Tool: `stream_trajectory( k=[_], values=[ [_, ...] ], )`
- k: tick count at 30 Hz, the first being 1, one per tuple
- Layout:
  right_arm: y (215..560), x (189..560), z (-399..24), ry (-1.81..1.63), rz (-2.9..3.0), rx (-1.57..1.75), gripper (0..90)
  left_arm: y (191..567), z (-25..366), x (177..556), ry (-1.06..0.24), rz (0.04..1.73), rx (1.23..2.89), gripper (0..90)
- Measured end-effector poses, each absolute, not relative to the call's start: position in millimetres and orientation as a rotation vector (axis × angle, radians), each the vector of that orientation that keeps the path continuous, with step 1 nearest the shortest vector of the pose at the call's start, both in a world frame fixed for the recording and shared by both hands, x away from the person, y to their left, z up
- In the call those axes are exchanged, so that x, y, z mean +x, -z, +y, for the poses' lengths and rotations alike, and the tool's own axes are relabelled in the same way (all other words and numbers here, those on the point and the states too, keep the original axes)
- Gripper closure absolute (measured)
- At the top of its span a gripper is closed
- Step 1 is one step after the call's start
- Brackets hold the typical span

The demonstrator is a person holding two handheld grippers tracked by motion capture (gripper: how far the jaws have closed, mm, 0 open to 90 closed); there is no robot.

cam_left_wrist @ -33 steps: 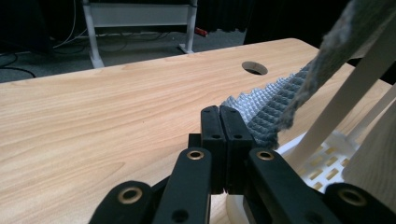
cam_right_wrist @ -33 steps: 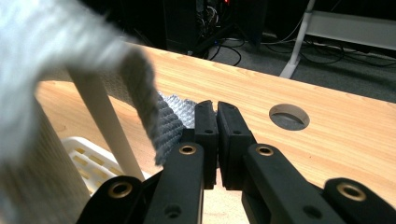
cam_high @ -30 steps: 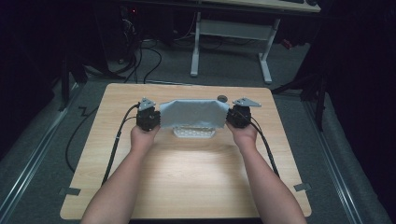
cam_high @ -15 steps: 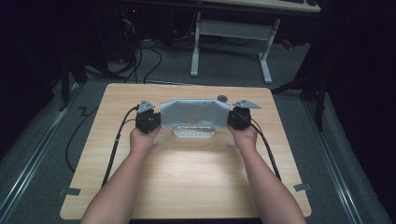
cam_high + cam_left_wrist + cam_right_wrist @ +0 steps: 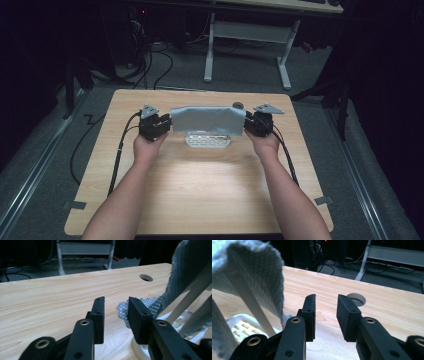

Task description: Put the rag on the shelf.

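Observation:
A grey cloth point(image 5: 207, 120) hangs draped over a small white rack point(image 5: 207, 140) at the far middle of the wooden table point(image 5: 200, 195). My left gripper point(image 5: 167, 123) stands at the cloth's left end and my right gripper point(image 5: 247, 123) at its right end. In the left gripper view the left gripper point(image 5: 116, 302) is open with a bare gap, and a cloth corner point(image 5: 152, 303) lies just past its right jaw beside a white rack rod point(image 5: 192, 290). In the right gripper view the right gripper point(image 5: 325, 298) is open and holds nothing, with the cloth point(image 5: 249, 272) and rack point(image 5: 239, 325) on its left.
A round cable hole point(image 5: 238, 105) sits in the table just behind the cloth's right part. Beyond the far edge stand a white desk frame point(image 5: 250, 35) and cables on a dark floor. Each gripper's cable point(image 5: 117, 160) trails back along the table.

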State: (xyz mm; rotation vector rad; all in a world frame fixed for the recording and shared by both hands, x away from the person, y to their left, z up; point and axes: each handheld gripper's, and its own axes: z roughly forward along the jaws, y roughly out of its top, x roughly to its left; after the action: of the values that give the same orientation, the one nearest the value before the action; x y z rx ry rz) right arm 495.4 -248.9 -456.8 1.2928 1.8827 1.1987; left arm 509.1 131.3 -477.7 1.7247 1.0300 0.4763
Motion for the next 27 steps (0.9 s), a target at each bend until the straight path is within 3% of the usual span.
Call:
stream_trajectory(
  k=[13, 27],
  values=[
    [453.1, 493.9, -255.8, -1.184, 1.873, 1.303, 67.6, 476.5, 143.0, 508.9, -0.456, 1.063, 1.693, 52.2],
    [453.2, 491.5, -255.1, -1.177, 1.886, 1.297, 67.7, 476.6, 150.5, 509.0, -0.438, 1.092, 1.658, 50.2]
  ],
)
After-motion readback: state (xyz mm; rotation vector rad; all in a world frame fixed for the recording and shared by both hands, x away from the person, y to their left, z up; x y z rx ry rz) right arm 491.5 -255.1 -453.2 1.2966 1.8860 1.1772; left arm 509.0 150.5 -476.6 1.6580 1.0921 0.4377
